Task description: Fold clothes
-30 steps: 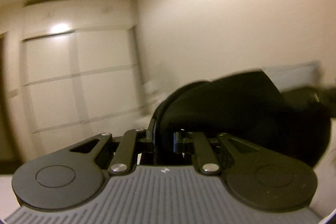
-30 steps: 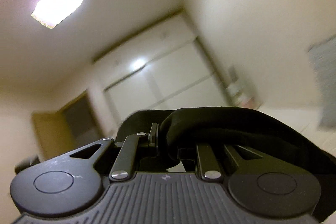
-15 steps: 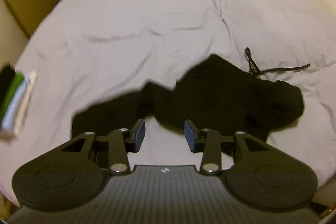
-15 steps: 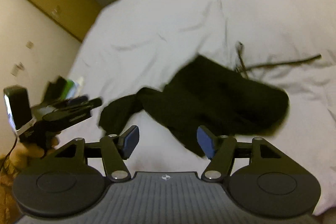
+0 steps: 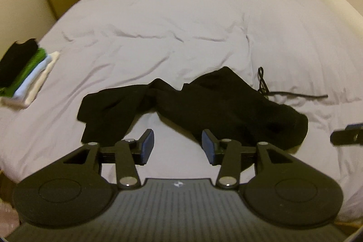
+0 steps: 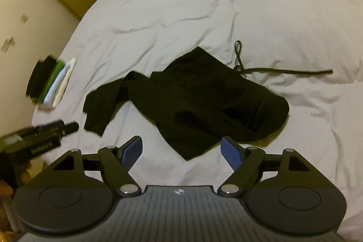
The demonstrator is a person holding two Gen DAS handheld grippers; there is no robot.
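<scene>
A black garment [image 5: 204,103] lies crumpled and unfolded on the pale sheet of a bed [image 5: 181,22], near the bed's near edge and roughly midway along it, one limp part trailing toward the left edge. Close to that left edge sits a small stack of folded clothes [image 5: 25,74] in black, green, pale blue and white, which suggests part of the job is already finished.

Both tools hang above the near edge with nothing in them. The left gripper [image 5: 178,146] has its blue-padded fingers [image 5: 147,145] partly apart over bare sheet just short of the garment. The right gripper [image 6: 181,151] has fingers [image 6: 230,152] spread wider, the cloth's nearest corner showing between them but not touched. Both pairs have just been opening, and nothing is caught between either.

A dark cord [image 5: 292,94] lies loose on the sheet beside the garment, toward the right edge; whether it belongs to the garment cannot be told.

By this reading, the black piece has only been laid down: spreading it flat, folding it and adding it to the stack all remain.
</scene>
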